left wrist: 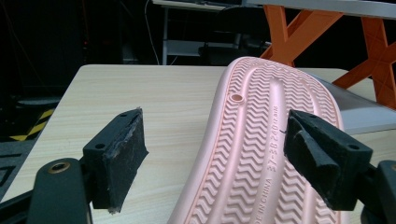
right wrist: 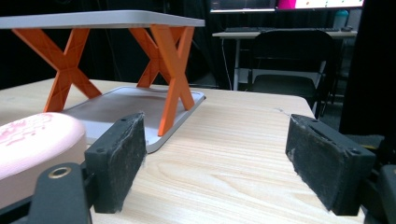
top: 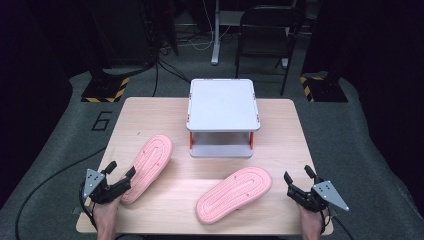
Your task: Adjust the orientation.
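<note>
1. High view: one wooden desk [top: 150,112] carries two pink slippers, both sole-up, and one grey two-tier rack [top: 222,105] with orange legs at 12 o'clock.
2. The left slipper [top: 148,167] lies at 9 o'clock of the desk's middle; the right slipper [top: 234,194] lies at 5 o'clock, well apart from it.
3. Two claws, one per hand. The left claw [top: 120,172] sits at 8 o'clock, released, its jaws spread at the left slipper's near end; the left gripper view shows the sole [left wrist: 261,154] between the pads, untouched.
4. The right claw [top: 298,181] sits at 4 o'clock, released, just beside the right slipper, with nothing between its jaws.
</note>
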Tool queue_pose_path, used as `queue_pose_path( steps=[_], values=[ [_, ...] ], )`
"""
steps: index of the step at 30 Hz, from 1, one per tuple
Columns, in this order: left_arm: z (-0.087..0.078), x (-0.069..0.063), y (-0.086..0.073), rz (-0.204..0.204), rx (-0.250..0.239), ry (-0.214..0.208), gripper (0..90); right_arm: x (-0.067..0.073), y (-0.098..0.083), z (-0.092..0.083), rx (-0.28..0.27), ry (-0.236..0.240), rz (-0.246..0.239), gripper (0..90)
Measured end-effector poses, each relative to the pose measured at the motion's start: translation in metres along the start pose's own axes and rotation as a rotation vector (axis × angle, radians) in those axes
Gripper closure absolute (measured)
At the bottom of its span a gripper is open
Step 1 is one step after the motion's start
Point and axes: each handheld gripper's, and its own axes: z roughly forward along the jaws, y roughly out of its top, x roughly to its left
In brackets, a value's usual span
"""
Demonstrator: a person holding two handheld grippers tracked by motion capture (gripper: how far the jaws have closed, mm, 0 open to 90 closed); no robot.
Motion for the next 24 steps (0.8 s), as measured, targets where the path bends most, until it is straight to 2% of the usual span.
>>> queue_pose_path(
  steps=[6, 10, 12, 16, 18, 20, 24],
  values=[
    [0.001, -0.001, 0.000, 0.002, 0.006, -0.003, 20.7, -0.007, -0.001, -0.003, -0.011, -0.011, 0.077, 19.7],
    [0.001, -0.003, 0.001, -0.002, 0.002, -0.014, 20.7, -0.007, 0.000, -0.003, -0.008, -0.009, 0.074, 19.9],
    [0.001, -0.005, 0.002, -0.010, 0.002, -0.038, 20.7, -0.006, 0.000, -0.003, -0.004, -0.005, 0.071, 19.9],
    [0.000, -0.012, 0.005, 0.014, 0.019, -0.067, 21.1, -0.002, 0.001, -0.002, 0.002, 0.005, 0.055, 20.0],
    [-0.002, -0.017, 0.007, 0.009, 0.022, -0.084, 21.4, -0.001, 0.000, -0.001, 0.012, 0.010, 0.046, 20.0],
    [-0.004, -0.023, 0.007, -0.022, 0.016, -0.113, 21.5, 0.000, 0.000, 0.000, 0.010, 0.017, 0.046, 20.1],
    [-0.009, -0.038, 0.007, 0.034, 0.052, -0.138, 21.9, 0.001, 0.000, 0.000, 0.003, 0.023, 0.057, 20.2]
  ],
)
